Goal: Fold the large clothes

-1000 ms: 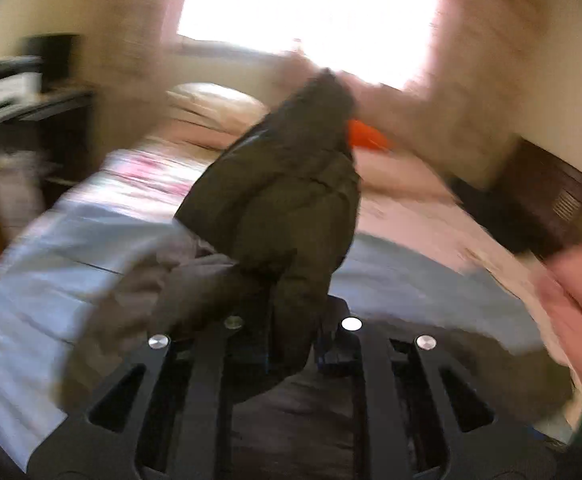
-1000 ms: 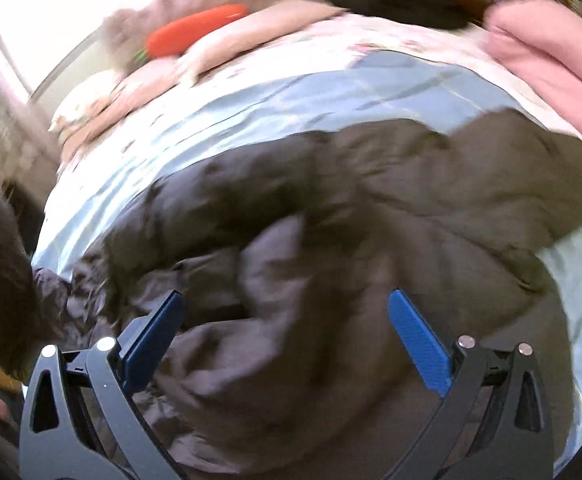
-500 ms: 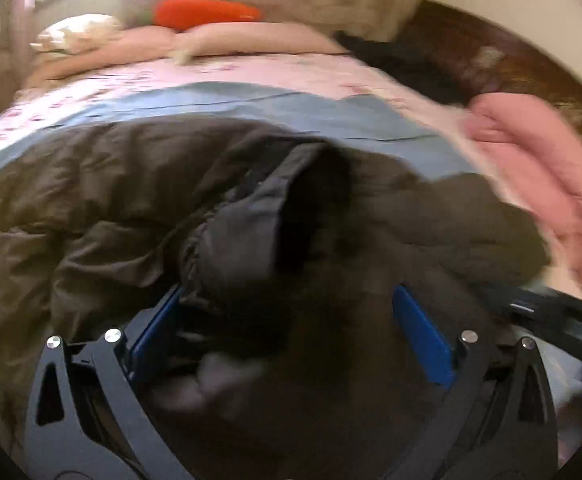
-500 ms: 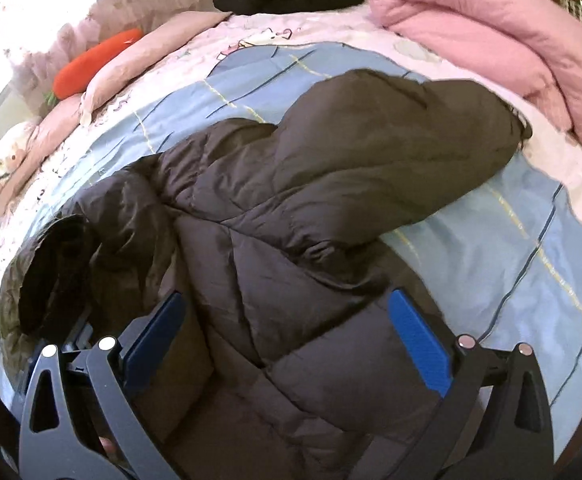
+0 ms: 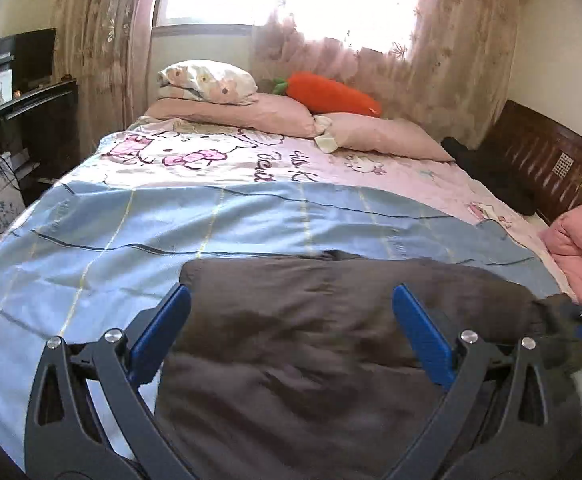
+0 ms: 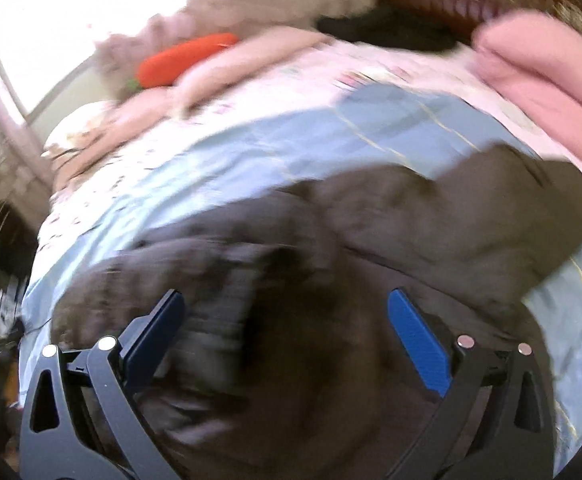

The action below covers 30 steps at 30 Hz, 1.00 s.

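And the brown puffer jacket [image 5: 323, 344] is down! A second ago the left gripper [image 5: 291, 320] had a bunched sleeve clamped and hoisted; now its jaws stand wide, holding nothing, with the jacket lying flat between its blue pads [image 5: 163, 328] on the blue blanket [image 5: 171, 224]. That fold has landed, with a straight edge running from nine to three o'clock in the left view. Over in the right view, all blur: the right gripper [image 6: 287, 328] hovers with jaws wide, holding nothing, over the jacket's body, while one loose section [image 6: 503, 208] sprawls out at two o'clock toward the pink quilt [image 6: 543, 80]. That piece looks next for tucking.
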Motion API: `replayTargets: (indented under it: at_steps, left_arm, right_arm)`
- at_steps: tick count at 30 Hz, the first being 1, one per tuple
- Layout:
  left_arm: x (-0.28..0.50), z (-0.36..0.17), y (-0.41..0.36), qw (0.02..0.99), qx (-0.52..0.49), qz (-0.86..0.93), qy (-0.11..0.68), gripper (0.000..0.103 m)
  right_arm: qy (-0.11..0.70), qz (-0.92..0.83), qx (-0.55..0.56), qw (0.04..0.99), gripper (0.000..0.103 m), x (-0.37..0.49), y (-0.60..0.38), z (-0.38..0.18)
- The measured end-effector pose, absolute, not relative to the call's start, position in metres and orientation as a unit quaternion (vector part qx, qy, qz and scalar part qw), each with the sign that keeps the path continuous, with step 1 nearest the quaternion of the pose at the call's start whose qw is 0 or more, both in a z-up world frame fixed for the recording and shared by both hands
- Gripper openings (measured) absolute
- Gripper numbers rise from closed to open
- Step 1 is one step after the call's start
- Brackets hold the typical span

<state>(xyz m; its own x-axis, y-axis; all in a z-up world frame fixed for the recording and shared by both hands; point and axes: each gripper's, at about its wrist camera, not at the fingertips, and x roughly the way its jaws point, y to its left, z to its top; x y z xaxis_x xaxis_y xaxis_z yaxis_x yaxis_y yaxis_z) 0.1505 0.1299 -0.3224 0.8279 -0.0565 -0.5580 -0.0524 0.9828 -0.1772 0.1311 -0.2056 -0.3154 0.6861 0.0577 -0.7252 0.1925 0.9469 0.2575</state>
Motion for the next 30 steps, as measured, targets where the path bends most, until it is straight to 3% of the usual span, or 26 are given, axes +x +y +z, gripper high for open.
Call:
replayTargets:
  at_steps: [4, 6, 13, 16, 22, 30]
  left_arm:
    - [0.188, -0.4, 0.148, 0.925, -0.156, -0.004, 0.347, 0.101]
    - [0.179, -0.42, 0.147, 0.934, -0.166, 0.008, 0.318, 0.101]
    - [0.176, -0.432, 0.152, 0.931, -0.188, 0.01, 0.314, 0.101]
    - [0.178, -0.438, 0.157, 0.929, -0.194, 0.011, 0.315, 0.101]
    - [0.183, -0.438, 0.162, 0.929, -0.199, 0.013, 0.313, 0.101]
    - [0.183, -0.438, 0.159, 0.93, -0.199, 0.0, 0.31, 0.101]
  right_arm:
    - [0.374, 0.018, 0.169, 0.912, 0.101, 0.143, -0.151, -0.324]
    - [0.373, 0.035, 0.18, 0.91, 0.101, 0.151, -0.129, -0.336]
    - [0.292, 0.012, 0.179, 0.94, 0.101, 0.143, -0.098, -0.328]
    - [0.314, 0.05, 0.165, 0.934, 0.102, 0.156, -0.076, -0.34]
    - [0.301, 0.027, -0.046, 0.952, 0.102, 0.178, -0.045, -0.377]
    - [0.342, -0.023, -0.044, 0.938, 0.102, 0.168, -0.101, -0.396]
